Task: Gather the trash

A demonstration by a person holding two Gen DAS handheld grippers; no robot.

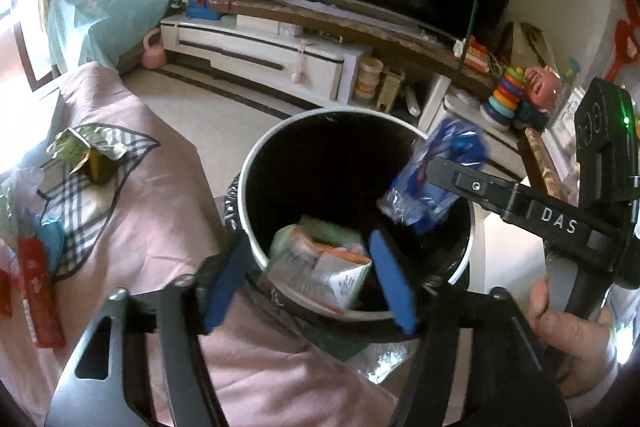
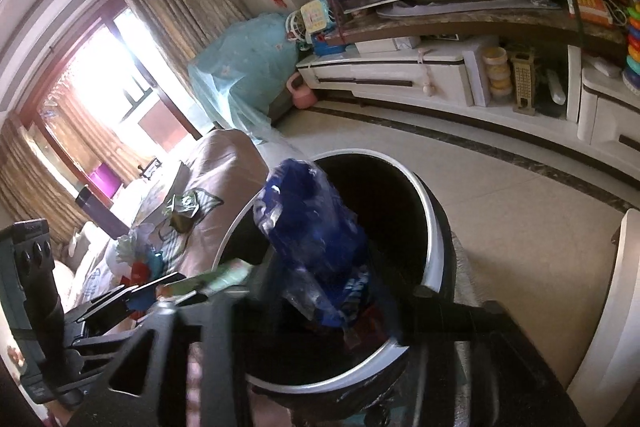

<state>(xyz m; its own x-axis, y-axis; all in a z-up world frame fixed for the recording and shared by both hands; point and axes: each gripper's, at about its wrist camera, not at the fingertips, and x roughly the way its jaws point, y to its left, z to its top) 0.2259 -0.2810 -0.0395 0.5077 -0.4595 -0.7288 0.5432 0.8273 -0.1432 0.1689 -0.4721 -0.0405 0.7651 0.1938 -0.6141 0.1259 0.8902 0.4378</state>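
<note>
Bin mouth sits straight below both pairs of fingers, beside the pink-draped worktop's near edge. My left fingers are spread apart, the green-and-orange carton lying loose between them, over the rim and seemingly on its way in. My right fingers are clamped on the blue plastic wrapper, its long axis tilted, low end inside the rim. More wrappers wait at the worktop's left edge, nearer my left hand, I'd say.
</note>
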